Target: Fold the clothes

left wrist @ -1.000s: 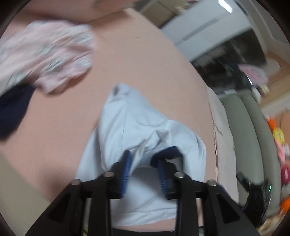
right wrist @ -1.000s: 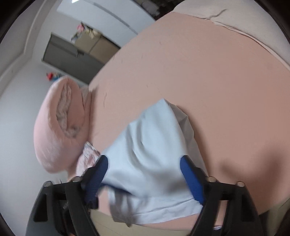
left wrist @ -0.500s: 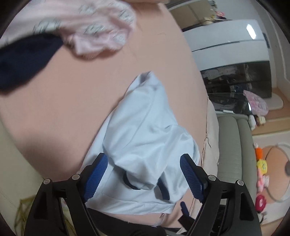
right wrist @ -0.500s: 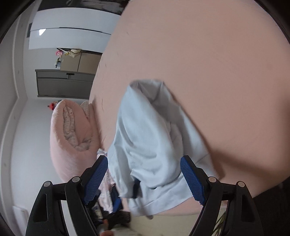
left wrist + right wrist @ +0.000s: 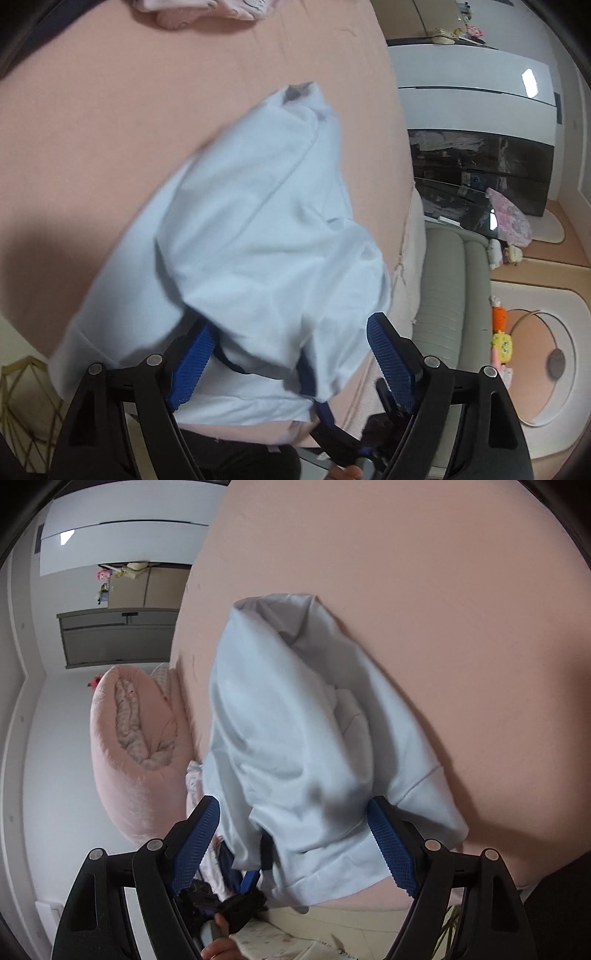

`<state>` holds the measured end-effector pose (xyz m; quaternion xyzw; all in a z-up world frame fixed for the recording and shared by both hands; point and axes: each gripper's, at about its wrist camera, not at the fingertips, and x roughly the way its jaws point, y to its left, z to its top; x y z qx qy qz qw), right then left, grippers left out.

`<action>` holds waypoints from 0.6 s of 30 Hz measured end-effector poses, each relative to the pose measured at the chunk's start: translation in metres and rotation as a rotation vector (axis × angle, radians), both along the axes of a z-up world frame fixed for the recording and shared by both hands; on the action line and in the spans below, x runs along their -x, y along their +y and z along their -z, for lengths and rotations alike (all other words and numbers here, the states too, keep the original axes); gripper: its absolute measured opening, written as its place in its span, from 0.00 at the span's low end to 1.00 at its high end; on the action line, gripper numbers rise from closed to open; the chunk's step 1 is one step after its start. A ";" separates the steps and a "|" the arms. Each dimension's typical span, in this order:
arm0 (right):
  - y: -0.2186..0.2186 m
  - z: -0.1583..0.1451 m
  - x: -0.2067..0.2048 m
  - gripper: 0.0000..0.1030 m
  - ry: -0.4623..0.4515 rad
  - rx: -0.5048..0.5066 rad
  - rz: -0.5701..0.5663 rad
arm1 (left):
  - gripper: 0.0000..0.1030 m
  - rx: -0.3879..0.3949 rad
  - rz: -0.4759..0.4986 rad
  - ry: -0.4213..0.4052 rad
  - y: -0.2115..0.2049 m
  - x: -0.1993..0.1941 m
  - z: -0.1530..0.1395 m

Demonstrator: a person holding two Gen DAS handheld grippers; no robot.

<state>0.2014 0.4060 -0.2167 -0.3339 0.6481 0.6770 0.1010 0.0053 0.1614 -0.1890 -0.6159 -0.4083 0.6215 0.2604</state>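
Presently a pale blue garment (image 5: 258,236) is seen spread on a pink bed sheet (image 5: 110,110), bunched and partly doubled over itself, its far tip pointing toward 12 o'clock in the left wrist view. The left gripper (image 5: 291,360) is held released, its blue ribbed pads (image 5: 192,365) set wide apart at 7 and 5 o'clock, with the near fold of the cloth draped between and over them; nothing is pinched. In the right wrist view the same garment (image 5: 295,738) is shown rising from 6 toward 12 o'clock, a hemmed sleeve lying at 4 o'clock. The right gripper (image 5: 295,843) is likewise spread wide, its pads (image 5: 391,849) flanking the lower edge of the fabric without clamping it. A rolled pink quilt (image 5: 129,746) is seen at 9 o'clock beside the bed. A floral pink garment (image 5: 207,9) lies at 12 o'clock in the left view, well apart from the blue one. A grey sofa (image 5: 450,295) is visible at 3 o'clock, beyond the bed edge
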 end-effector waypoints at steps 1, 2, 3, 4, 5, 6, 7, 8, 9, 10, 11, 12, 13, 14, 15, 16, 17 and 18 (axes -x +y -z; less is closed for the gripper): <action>0.001 0.001 0.001 0.80 0.003 -0.001 0.003 | 0.79 -0.006 0.007 0.009 0.001 0.000 -0.002; 0.002 0.002 0.002 0.80 0.012 -0.001 0.005 | 0.79 -0.012 0.010 0.015 0.002 0.000 -0.003; 0.002 0.002 0.003 0.80 0.022 -0.005 0.001 | 0.79 -0.017 0.010 0.017 0.002 0.000 -0.003; 0.001 0.001 0.005 0.80 0.031 -0.014 -0.005 | 0.79 -0.022 0.010 0.020 0.003 0.000 -0.002; 0.000 -0.001 0.007 0.80 0.040 -0.022 -0.012 | 0.79 -0.028 0.010 0.016 0.003 0.001 -0.001; 0.000 -0.002 0.009 0.80 0.049 -0.031 -0.019 | 0.79 -0.035 0.011 0.003 0.004 0.001 0.004; 0.000 -0.003 0.010 0.80 0.054 -0.037 -0.026 | 0.79 -0.043 0.011 -0.011 0.004 0.001 0.009; 0.000 -0.002 0.012 0.80 0.057 -0.042 -0.034 | 0.79 -0.051 0.011 -0.026 0.004 0.002 0.014; 0.001 -0.001 0.012 0.80 0.057 -0.047 -0.035 | 0.79 -0.062 0.007 -0.039 0.003 0.002 0.019; 0.001 0.000 0.013 0.80 0.059 -0.051 -0.031 | 0.79 -0.079 -0.007 -0.047 0.001 0.002 0.022; 0.001 0.001 0.013 0.80 0.061 -0.055 -0.027 | 0.79 -0.097 -0.026 -0.049 -0.002 0.002 0.024; 0.001 0.003 0.015 0.80 0.062 -0.059 -0.026 | 0.79 -0.109 -0.039 -0.044 -0.004 0.002 0.025; 0.000 0.005 0.018 0.79 0.063 -0.062 -0.033 | 0.79 -0.112 -0.045 -0.030 -0.005 0.002 0.024; 0.000 0.006 0.020 0.78 0.062 -0.068 -0.037 | 0.79 -0.115 -0.051 -0.016 -0.005 0.002 0.023; -0.001 0.007 0.021 0.75 0.050 -0.080 -0.044 | 0.79 -0.106 -0.051 -0.002 -0.005 0.002 0.022; -0.002 0.008 0.023 0.71 0.035 -0.093 -0.053 | 0.79 -0.084 -0.041 0.014 -0.004 0.002 0.021; -0.002 0.009 0.024 0.69 0.020 -0.107 -0.061 | 0.79 -0.061 -0.027 0.030 -0.001 0.001 0.020; -0.003 0.011 0.026 0.63 0.006 -0.121 -0.069 | 0.79 -0.042 -0.017 0.046 0.002 0.000 0.019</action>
